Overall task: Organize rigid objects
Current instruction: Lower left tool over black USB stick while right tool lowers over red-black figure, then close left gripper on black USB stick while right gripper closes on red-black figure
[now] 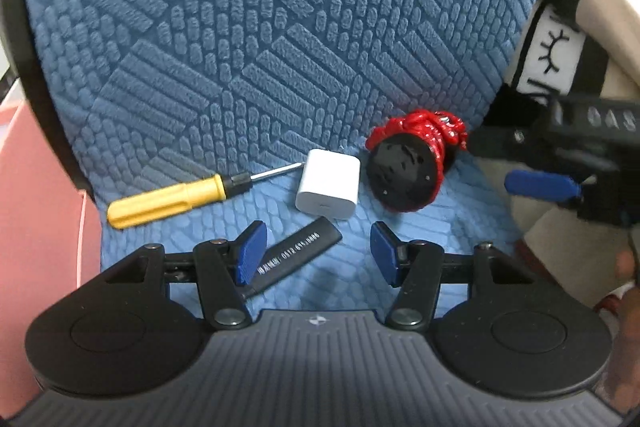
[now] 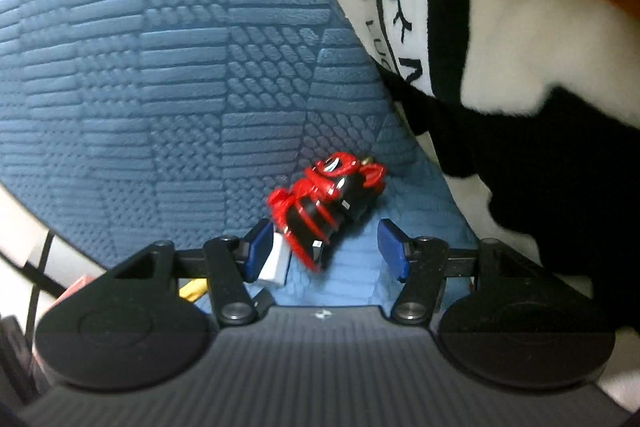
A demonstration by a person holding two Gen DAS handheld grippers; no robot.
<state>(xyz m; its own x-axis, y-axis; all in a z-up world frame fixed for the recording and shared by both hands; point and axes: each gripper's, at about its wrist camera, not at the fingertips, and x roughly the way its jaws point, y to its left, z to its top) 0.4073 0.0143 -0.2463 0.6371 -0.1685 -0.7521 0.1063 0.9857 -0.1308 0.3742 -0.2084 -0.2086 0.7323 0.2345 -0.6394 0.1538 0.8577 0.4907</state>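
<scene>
Four rigid objects lie on a blue textured cushion (image 1: 280, 47). In the left wrist view they are a yellow-handled screwdriver (image 1: 168, 195), a white charger block (image 1: 328, 189), a red and black figurine (image 1: 408, 163) on its side, and a black stick (image 1: 300, 253) with white print. My left gripper (image 1: 318, 253) is open just above the seat, and the stick's end lies beside its left pad. From the right comes the right gripper's blue finger (image 1: 542, 185), close to the figurine. In the right wrist view my right gripper (image 2: 324, 251) is open. The figurine (image 2: 328, 203) lies just ahead of its pads, and the charger (image 2: 276, 263) sits by the left one.
A white and black plush cushion (image 2: 500, 67) with printed letters crowds the right side, also seen as the cushion (image 1: 560, 47) behind the right gripper. A pink surface (image 1: 40, 207) borders the seat on the left. The blue backrest rises behind the objects.
</scene>
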